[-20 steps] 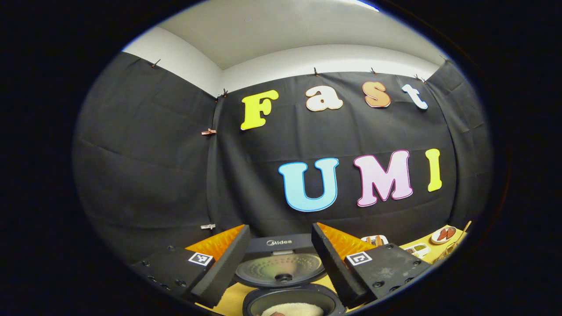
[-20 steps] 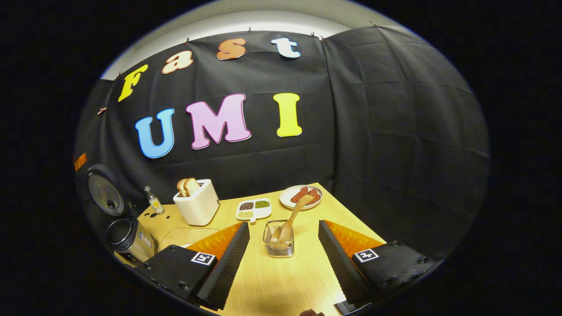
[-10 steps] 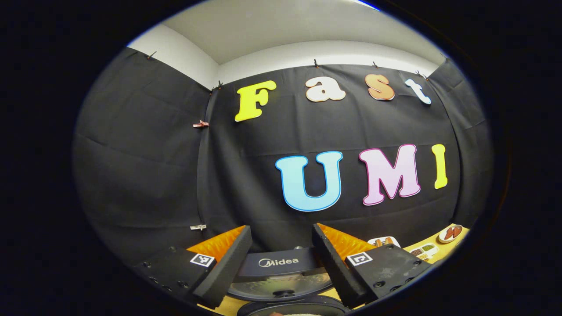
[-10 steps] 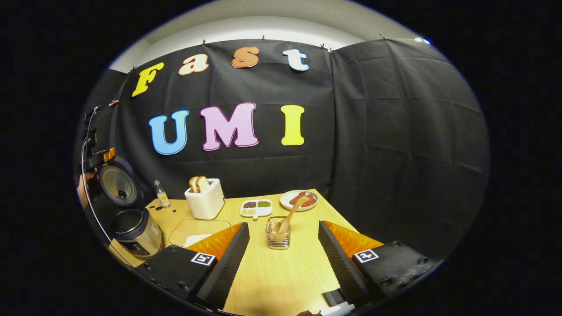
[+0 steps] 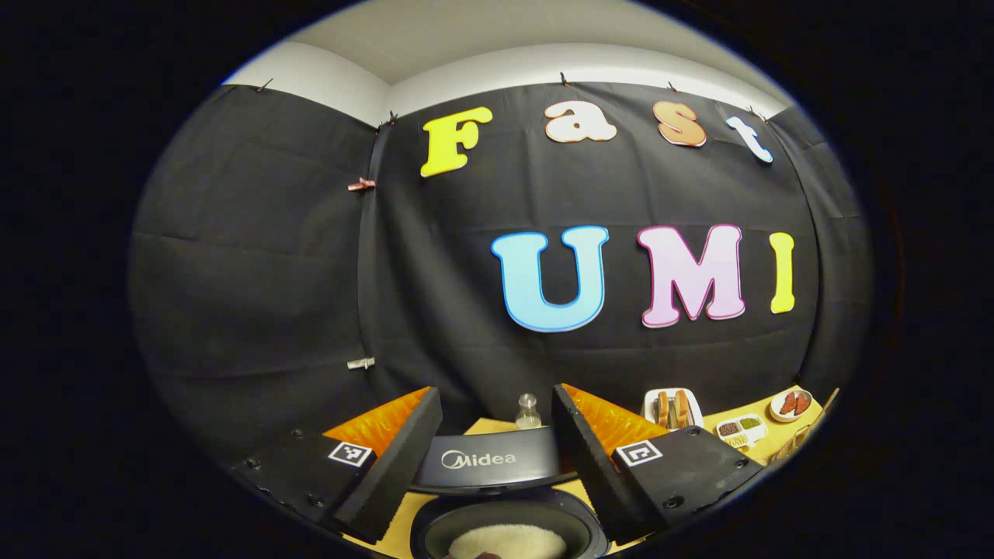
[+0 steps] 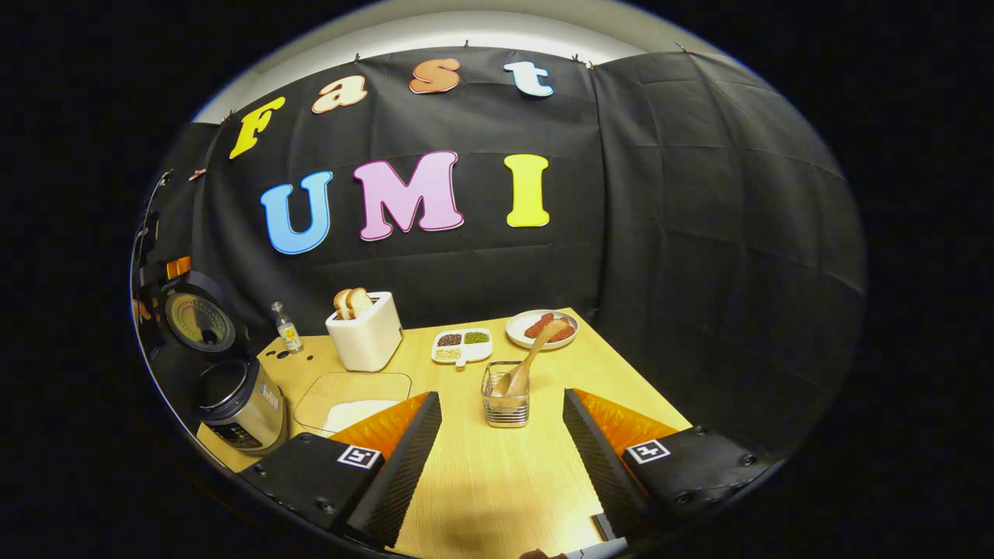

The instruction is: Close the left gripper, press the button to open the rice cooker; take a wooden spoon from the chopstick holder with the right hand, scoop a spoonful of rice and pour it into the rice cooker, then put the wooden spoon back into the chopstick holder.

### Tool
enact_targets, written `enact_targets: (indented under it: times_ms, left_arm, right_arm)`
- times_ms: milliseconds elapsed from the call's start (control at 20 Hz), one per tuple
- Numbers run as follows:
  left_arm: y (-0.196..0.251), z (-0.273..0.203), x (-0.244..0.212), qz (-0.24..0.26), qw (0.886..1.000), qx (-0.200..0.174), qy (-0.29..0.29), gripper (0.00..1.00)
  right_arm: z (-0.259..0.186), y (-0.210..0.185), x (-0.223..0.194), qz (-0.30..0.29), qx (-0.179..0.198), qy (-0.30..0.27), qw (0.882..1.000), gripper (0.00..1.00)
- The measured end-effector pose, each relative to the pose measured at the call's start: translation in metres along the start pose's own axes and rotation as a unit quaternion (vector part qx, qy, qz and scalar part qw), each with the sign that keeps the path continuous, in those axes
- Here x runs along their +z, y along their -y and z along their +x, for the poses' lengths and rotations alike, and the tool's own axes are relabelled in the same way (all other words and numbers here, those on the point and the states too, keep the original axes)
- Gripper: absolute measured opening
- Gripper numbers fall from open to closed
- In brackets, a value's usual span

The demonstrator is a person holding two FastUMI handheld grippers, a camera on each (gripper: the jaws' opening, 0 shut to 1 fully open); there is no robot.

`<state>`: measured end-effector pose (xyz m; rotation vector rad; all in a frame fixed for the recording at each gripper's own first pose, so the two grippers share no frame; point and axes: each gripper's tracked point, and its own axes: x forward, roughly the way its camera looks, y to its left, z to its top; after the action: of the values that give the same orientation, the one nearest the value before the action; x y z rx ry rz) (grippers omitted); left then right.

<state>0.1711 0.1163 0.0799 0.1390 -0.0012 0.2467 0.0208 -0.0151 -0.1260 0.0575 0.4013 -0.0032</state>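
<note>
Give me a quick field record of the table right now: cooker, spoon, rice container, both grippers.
rice cooker: lid up, white rice in the pot
wooden spoon: leaning in the chopstick holder
rice container: clear, on the table between cooker and holder, rice inside
left gripper: open, above the cooker, holding nothing
right gripper: open, short of the holder, holding nothing
toaster: two bread slices

A toaster (two bread slices up top) stands between a small bottle and a divided dish.
</note>
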Motion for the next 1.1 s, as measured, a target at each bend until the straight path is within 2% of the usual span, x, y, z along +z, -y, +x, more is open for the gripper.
enact_targets:
  times_ms: [200,300,500,800,950,1100]
  left_arm:
    - [0.010,-0.044,-0.041,-0.011,0.997,0.002,-0.079,0.99]
    - [0.014,-0.064,-0.068,-0.023,0.993,0.005,-0.114,0.99]
    - [0.019,-0.085,-0.125,-0.010,0.986,0.012,-0.166,0.97]
    - [0.019,-0.093,-0.181,-0.009,0.978,0.021,-0.205,0.97]
    - [0.021,-0.095,-0.196,0.002,0.976,0.018,-0.217,0.98]
    - [0.022,-0.094,-0.194,-0.006,0.979,0.013,-0.204,0.97]
  right_arm:
    - [0.015,-0.018,-0.010,-0.007,0.038,-0.010,0.999,0.98]
    - [0.018,-0.033,-0.022,-0.002,0.071,-0.031,0.997,0.98]
    - [0.022,-0.043,-0.034,-0.015,0.108,-0.055,0.992,0.98]
    - [0.017,-0.042,-0.036,-0.011,0.113,-0.060,0.992,0.98]
    - [0.014,-0.034,-0.039,-0.006,0.103,-0.063,0.993,0.98]
    - [0.011,-0.025,-0.043,0.000,0.089,-0.067,0.994,0.98]
